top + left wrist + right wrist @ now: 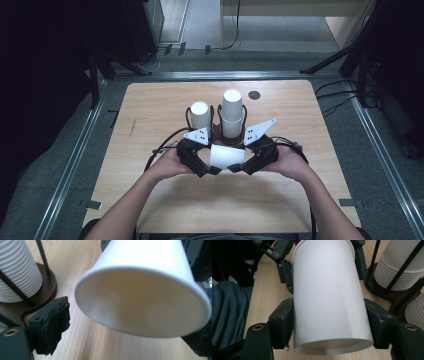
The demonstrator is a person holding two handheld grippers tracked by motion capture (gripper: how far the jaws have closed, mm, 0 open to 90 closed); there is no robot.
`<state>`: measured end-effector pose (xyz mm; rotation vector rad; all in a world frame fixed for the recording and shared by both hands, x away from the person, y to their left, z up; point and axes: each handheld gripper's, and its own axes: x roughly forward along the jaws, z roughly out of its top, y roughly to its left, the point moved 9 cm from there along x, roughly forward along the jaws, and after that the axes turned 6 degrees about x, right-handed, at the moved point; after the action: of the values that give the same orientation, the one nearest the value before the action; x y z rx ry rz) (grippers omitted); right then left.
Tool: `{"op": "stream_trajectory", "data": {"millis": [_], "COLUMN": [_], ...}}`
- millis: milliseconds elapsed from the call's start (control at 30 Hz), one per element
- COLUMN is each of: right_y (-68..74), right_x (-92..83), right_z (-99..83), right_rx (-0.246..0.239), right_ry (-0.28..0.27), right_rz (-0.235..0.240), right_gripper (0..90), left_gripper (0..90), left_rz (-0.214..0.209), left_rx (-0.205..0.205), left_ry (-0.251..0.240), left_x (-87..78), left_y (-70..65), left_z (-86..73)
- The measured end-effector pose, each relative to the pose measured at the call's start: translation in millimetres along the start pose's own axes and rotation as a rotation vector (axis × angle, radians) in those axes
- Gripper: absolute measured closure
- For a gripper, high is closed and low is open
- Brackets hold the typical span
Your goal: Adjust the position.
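From above I see the light wooden table [165, 200] with its rounded corners, and near its far middle the dark brown round-based cup holder with thin black upright rods [220, 135]. It carries two stacks of white paper cups: the shorter left stack [200, 114] and the taller right stack [232, 112].

Just in front of the holder, between my two tools, is the single white paper cup [227, 156], lying on its side above the tabletop. Its wide open mouth points toward my left and its closed base toward my right.

My right gripper [240, 169] has its black padded jaws pressed against both flanks of that cup; in the right gripper view the pads sit flush on either side of the cup wall [329, 297], so it is clamped on the cup.

My left gripper [211, 171] is at the cup's open end. In the left gripper view the rim fills the middle [140, 302], with one frayed black pad [53, 325] standing clear of the rim and a strip of tabletop between them. The other jaw is at the frame's lower right edge, close to the rim; I cannot tell whether it touches. These jaws are spread, not gripping.
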<state>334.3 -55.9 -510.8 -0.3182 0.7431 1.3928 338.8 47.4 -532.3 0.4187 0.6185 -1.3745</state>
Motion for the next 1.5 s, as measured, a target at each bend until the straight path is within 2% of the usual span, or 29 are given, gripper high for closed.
{"op": "stream_trajectory", "data": {"millis": [67, 133, 200, 233, 333, 500, 533, 600, 633, 733, 1033, 1167, 1200, 1367, 1500], "right_y": [0.5, 3.9, 5.6, 6.7, 7.5, 6.4, 5.2, 4.7, 1.4, -2.7, -10.9, -14.2, -14.4, -16.8, -17.2], "right_x": [0.2, 0.3, 0.3, 0.2, 0.4, 1.4, 2.6, 3.4, 4.8, 4.0, 4.2, 5.5, 6.0, 8.4, 9.8], "right_z": [1.1, 1.8, 3.7, 5.9, 5.7, 4.9, 3.4, 2.7, 0.9, -0.9, -6.7, -8.5, -9.0, -11.2, -13.1], "right_rx": [-0.011, -0.007, -0.010, -0.007, -0.012, -0.009, 0.013, 0.017, 0.028, 0.048, 0.057, 0.057, 0.057, 0.043, 0.042], "right_ry": [-0.005, -0.006, -0.016, -0.028, -0.025, -0.021, -0.009, -0.005, 0.007, 0.012, 0.037, 0.049, 0.052, 0.066, 0.078], "right_rz": [0.003, 0.022, 0.028, 0.040, 0.044, 0.051, 0.056, 0.054, 0.022, -0.001, -0.051, -0.074, -0.076, -0.095, -0.102], "right_gripper": [31.9, 31.9, 31.9, 32.2, 32.3, 32.8, 32.0, 30.7, 24.8, 22.5, 21.5, 21.5, 21.5, 21.5, 21.5], "left_gripper": [7.6, 8.0, 14.4, 20.2, 21.1, 24.1, 24.6, 24.7, 24.7, 24.7, 24.6, 24.3, 24.2, 24.3, 24.3], "left_rz": [-0.003, -0.009, -0.021, -0.024, -0.023, -0.049, -0.058, -0.058, -0.056, -0.049, -0.020, 0.004, -0.006, -0.016, -0.020], "left_rx": [0.029, 0.035, 0.056, 0.061, 0.092, 0.057, 0.048, 0.030, 0.024, -0.012, -0.077, -0.077, -0.085, -0.115, -0.122], "left_ry": [-0.023, -0.039, -0.053, -0.052, -0.045, -0.028, -0.023, -0.014, -0.006, -0.006, 0.038, 0.072, 0.068, 0.116, 0.182], "left_x": [-1.9, -3.3, -5.0, -5.3, -6.9, -5.7, -5.0, -5.3, -6.1, -12.3, -31.8, -35.0, -35.6, -34.2, -29.7], "left_y": [-3.0, -5.2, -9.0, -10.0, -11.7, -11.5, -11.3, -9.9, -8.2, -2.7, 8.5, 12.7, 12.8, 14.8, 14.3], "left_z": [3.3, 5.8, 7.7, 7.9, 7.6, 5.8, 5.1, 4.5, 4.1, 4.0, 5.3, 6.2, 7.1, 7.6, 3.8]}}
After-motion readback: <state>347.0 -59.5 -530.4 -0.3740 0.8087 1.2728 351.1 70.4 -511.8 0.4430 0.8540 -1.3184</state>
